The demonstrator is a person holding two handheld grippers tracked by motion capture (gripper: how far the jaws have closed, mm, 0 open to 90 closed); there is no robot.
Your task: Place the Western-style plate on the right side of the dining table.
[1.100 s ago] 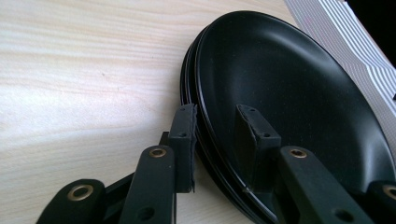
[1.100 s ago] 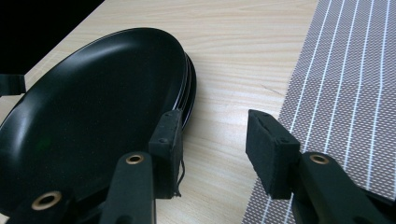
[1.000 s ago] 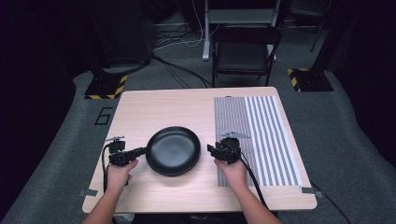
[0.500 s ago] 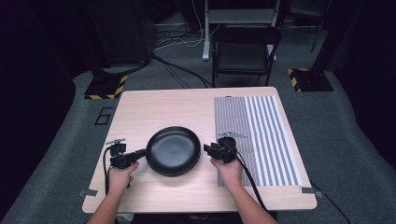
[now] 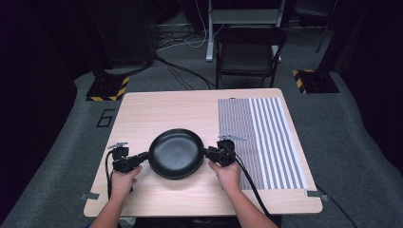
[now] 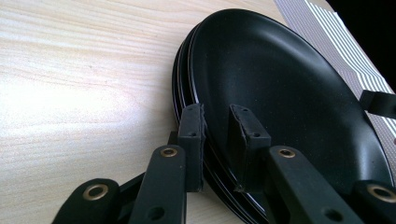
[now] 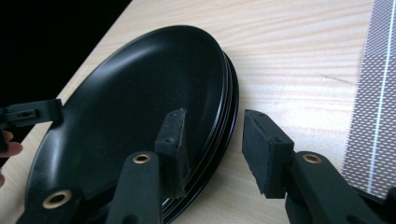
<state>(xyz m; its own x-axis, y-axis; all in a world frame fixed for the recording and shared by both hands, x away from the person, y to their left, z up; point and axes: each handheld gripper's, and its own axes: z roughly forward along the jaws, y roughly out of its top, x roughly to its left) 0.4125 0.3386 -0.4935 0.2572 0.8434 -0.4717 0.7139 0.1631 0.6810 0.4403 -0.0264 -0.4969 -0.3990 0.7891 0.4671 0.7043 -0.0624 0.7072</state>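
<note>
a "6" [image 5: 105,117] is marked on the floor left of the table [image 5: 166,107]. the stacked black plates [image 5: 176,153] are pinched at the left rim by the left gripper [image 5: 142,157], whose jaws have just been closing; the right rim is straddled by the right gripper [image 5: 207,153], one pad clear. the lower plates are largely hidden.

A stack of round, glossy black plates [image 7: 140,102] lies on the pale wooden tabletop [image 7: 289,51], and the stack's layered rims show along its near edge. The right gripper [image 7: 217,151] straddles that edge: one black padded finger [image 7: 170,140] rests over the inner surface of the top plate, the other [image 7: 261,151] stands off the stack above bare wood, with a clear gap between its pad and the rims. The jaws have just been closing, the rim between them. Beyond the stack's far edge, the tip of the other black gripper [image 7: 30,114] reaches the rim. A grey-and-white striped mat [image 7: 373,107] lies on the wood beside the stack.
</note>
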